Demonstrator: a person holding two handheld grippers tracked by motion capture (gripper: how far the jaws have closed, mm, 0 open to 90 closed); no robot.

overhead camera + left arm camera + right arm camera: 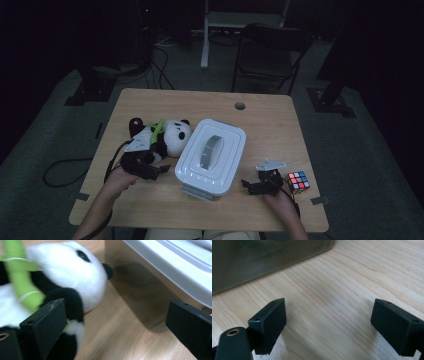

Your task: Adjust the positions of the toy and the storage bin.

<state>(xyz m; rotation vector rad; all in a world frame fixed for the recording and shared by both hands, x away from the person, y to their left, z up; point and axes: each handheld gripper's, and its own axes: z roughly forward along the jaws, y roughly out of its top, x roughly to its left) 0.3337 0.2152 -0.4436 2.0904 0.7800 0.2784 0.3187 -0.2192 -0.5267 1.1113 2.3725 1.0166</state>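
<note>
I can read no writing, brand, number or sign anywhere, neither ahead of my fingers nor beside them.
</note>
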